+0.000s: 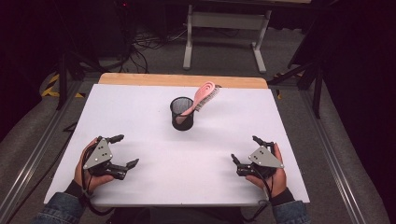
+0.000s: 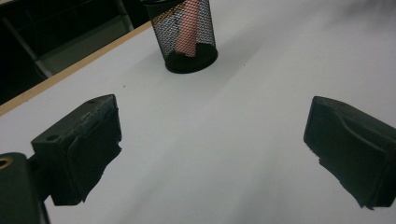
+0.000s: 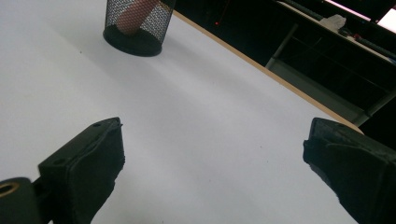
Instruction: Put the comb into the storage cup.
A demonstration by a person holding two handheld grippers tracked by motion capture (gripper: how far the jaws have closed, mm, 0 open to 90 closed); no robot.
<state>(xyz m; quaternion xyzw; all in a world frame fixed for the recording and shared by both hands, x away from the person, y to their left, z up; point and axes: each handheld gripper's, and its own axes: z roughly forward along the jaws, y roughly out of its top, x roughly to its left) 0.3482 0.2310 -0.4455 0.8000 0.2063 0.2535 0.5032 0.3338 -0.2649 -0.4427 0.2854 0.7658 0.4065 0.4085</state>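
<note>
From where I stand, both tools rest low on the white counter near the person's edge, each with its jaws spread wide apart and nothing between them. The left tool sits in the person's left hand, the right tool in the right hand. The thing they seem bound for is the pink hairbrush, which stands handle-down in the black mesh cup. The cup is upright, well ahead of both tools and roughly midway between them, so it lies forward and to the right of the left tool, forward and to the left of the right tool. The brush's long axis is tilted: its handle goes down into the cup and its bristled head leans up and away toward the far right, over the rim on the right tool's side. In the left gripper view the cup shows ahead, slightly left of centre between the jaws; in the right gripper view the cup sits off to the upper left. Neither tool looks clearly nearer, but I judge the head's lean favours the right one for a grasp.
</note>
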